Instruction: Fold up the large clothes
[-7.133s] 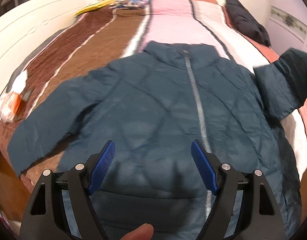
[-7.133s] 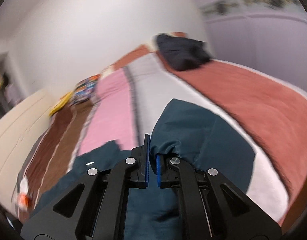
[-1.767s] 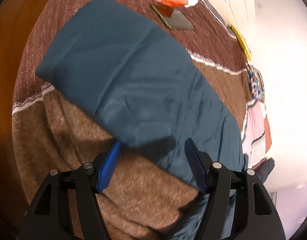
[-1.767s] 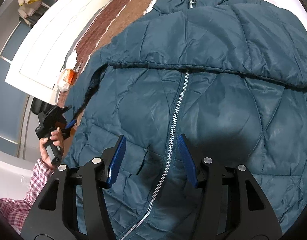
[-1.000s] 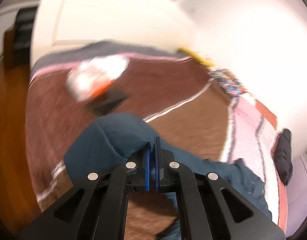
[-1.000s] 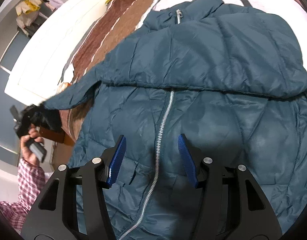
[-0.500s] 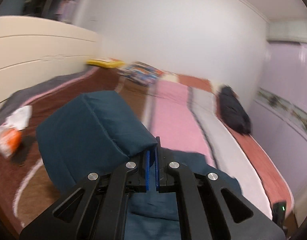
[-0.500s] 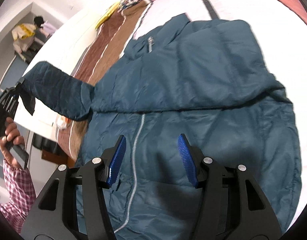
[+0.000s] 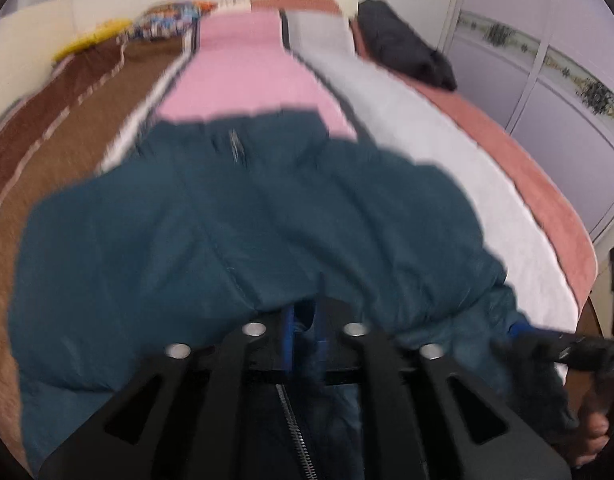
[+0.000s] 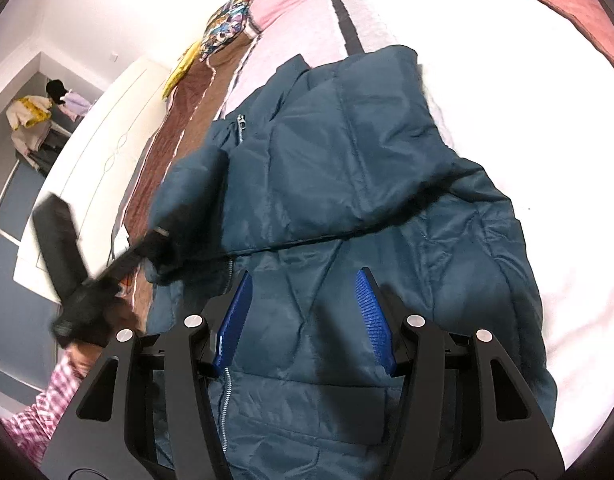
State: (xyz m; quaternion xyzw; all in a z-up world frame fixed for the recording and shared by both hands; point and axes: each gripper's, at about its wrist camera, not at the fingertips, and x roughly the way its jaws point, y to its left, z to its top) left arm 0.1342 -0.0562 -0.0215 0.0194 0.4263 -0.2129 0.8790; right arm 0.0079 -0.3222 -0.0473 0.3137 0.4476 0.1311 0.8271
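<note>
A dark teal quilted jacket (image 10: 347, 184) lies front-up on the bed, its silver zipper (image 10: 227, 396) running down the middle. Its right sleeve (image 10: 339, 148) is folded across the chest. My left gripper (image 9: 305, 334) is shut on the left sleeve (image 9: 147, 240) and holds it over the jacket's chest; it also shows in the right wrist view (image 10: 163, 236). My right gripper (image 10: 303, 312) is open and empty, hovering over the jacket's lower front. The jacket (image 9: 387, 208) fills the blurred left wrist view.
The bed has a striped cover: brown (image 9: 67, 120), pink (image 9: 243, 68), white (image 9: 447, 152) and rust (image 9: 527, 168). A black garment (image 9: 403, 52) lies at the far right. A patterned pillow (image 10: 227, 28) is at the head. A white headboard (image 10: 95, 160) runs along the left.
My left gripper has carried the left sleeve from high at the bed's left side across onto the jacket's chest. My right gripper has stayed open over the lower front.
</note>
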